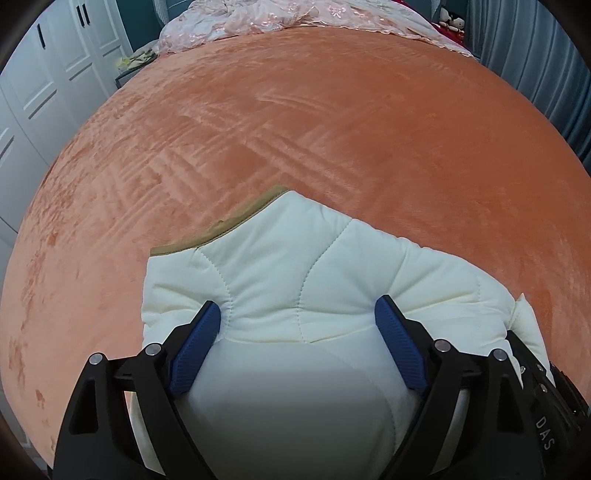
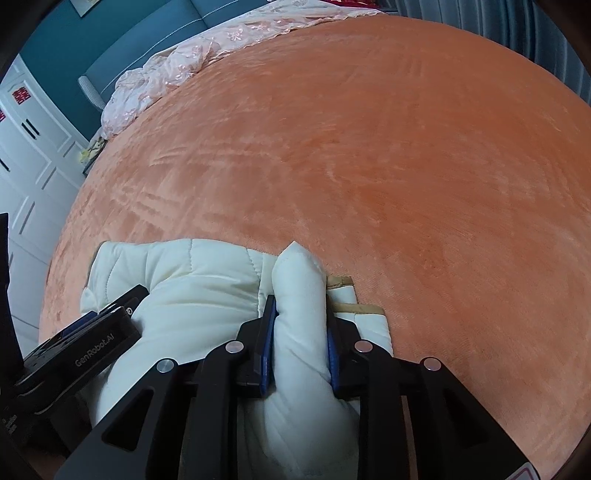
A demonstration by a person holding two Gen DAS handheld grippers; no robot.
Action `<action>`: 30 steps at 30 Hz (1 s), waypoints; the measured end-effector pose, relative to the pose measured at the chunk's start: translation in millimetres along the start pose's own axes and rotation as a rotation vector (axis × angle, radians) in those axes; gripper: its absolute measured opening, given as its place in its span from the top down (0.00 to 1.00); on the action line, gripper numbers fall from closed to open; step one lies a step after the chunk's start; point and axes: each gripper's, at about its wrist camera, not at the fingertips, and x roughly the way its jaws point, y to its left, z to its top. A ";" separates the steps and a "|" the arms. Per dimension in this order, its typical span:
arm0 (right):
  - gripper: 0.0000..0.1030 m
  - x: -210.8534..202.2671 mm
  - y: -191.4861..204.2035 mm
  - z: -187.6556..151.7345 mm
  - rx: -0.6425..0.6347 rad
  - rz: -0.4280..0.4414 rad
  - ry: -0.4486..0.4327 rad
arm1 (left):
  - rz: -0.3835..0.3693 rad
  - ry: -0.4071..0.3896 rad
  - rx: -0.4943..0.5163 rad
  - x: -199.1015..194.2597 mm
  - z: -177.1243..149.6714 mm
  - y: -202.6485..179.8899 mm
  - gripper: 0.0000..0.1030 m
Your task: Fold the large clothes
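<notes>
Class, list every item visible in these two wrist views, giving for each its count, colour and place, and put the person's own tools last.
quilted garment: one, cream with tan trim, bunched at the near edge of the bed.
bed cover: one, orange plush, spread over the whole bed.
lace bedding: one heap, pale pink, at the far end of the bed.
wardrobe doors: several, white, beside the bed.
curtain: one, grey-blue, at the other side of the bed.
soft toys: small, count unclear, at the far corner.
left tongs: one, black with blue pads, spread wide over the garment.
right tongs: one, black with blue pads, pads against a fold of the garment.
</notes>
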 end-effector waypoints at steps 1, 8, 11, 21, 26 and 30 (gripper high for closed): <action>0.78 1.1 -0.5 -0.2 0.001 0.002 -0.003 | 0.002 -0.002 0.000 1.3 -0.1 -0.4 0.18; 0.78 3.5 -2.2 -4.5 0.002 0.012 -0.036 | 0.006 -0.018 -0.004 5.6 -1.5 -1.1 0.17; 0.78 4.2 -3.4 -5.5 0.002 0.015 -0.045 | 0.011 -0.029 -0.005 7.3 -1.9 -2.0 0.16; 0.77 8.6 -6.9 -7.2 -0.001 0.027 -0.084 | 0.038 -0.075 -0.009 11.1 -4.5 -4.9 0.15; 0.78 6.7 -7.9 -7.5 0.002 0.030 -0.102 | 0.045 -0.084 -0.010 10.0 -4.4 -4.6 0.15; 0.79 0.6 -17.5 -6.3 0.053 0.086 -0.118 | 0.020 -0.081 -0.026 5.1 -3.2 -0.6 0.15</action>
